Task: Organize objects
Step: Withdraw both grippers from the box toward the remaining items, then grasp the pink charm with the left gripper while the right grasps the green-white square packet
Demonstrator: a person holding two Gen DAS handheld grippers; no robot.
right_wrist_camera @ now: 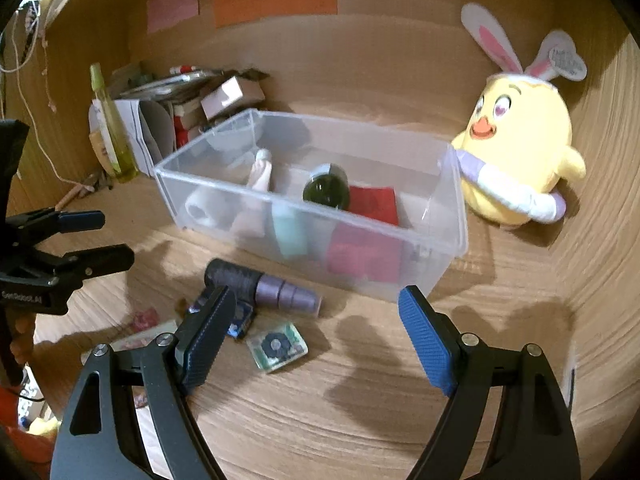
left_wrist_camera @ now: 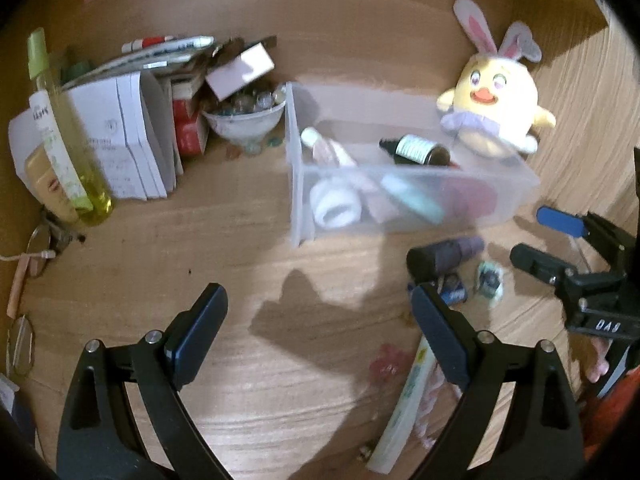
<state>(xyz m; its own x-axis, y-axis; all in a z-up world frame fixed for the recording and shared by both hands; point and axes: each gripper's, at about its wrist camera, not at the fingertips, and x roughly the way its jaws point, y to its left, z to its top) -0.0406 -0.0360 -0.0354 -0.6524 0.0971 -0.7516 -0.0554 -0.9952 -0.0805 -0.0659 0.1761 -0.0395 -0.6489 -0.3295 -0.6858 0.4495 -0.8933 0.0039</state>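
A clear plastic bin (left_wrist_camera: pixel 296 184) (right_wrist_camera: pixel 448 208) stands on the wooden desk, holding a white roll (left_wrist_camera: pixel 334 206), a pink tube, a teal tube (right_wrist_camera: pixel 289 232), a dark bottle (left_wrist_camera: pixel 416 150) and something red. In front of it lie a dark purple bottle (left_wrist_camera: pixel 448 258) (right_wrist_camera: pixel 260 286), a blue packet (right_wrist_camera: pixel 240 320), a green square packet (left_wrist_camera: pixel 490 278) (right_wrist_camera: pixel 277 346) and a long printed tube (left_wrist_camera: pixel 408 400). My left gripper (left_wrist_camera: pixel 320 332) (right_wrist_camera: pixel 96 238) hangs open over bare desk, left of these. My right gripper (right_wrist_camera: pixel 318 338) (left_wrist_camera: pixel 548 242) is open just above the green packet, holding nothing.
A yellow plush chick with rabbit ears (left_wrist_camera: pixel 492 100) (right_wrist_camera: pixel 520 152) leans at the bin's right end. At the back left stand a yellow spray bottle (left_wrist_camera: pixel 60 128), papers (left_wrist_camera: pixel 120 140) and a bowl of marbles (left_wrist_camera: pixel 244 116). Glasses (left_wrist_camera: pixel 20 344) lie at the far left.
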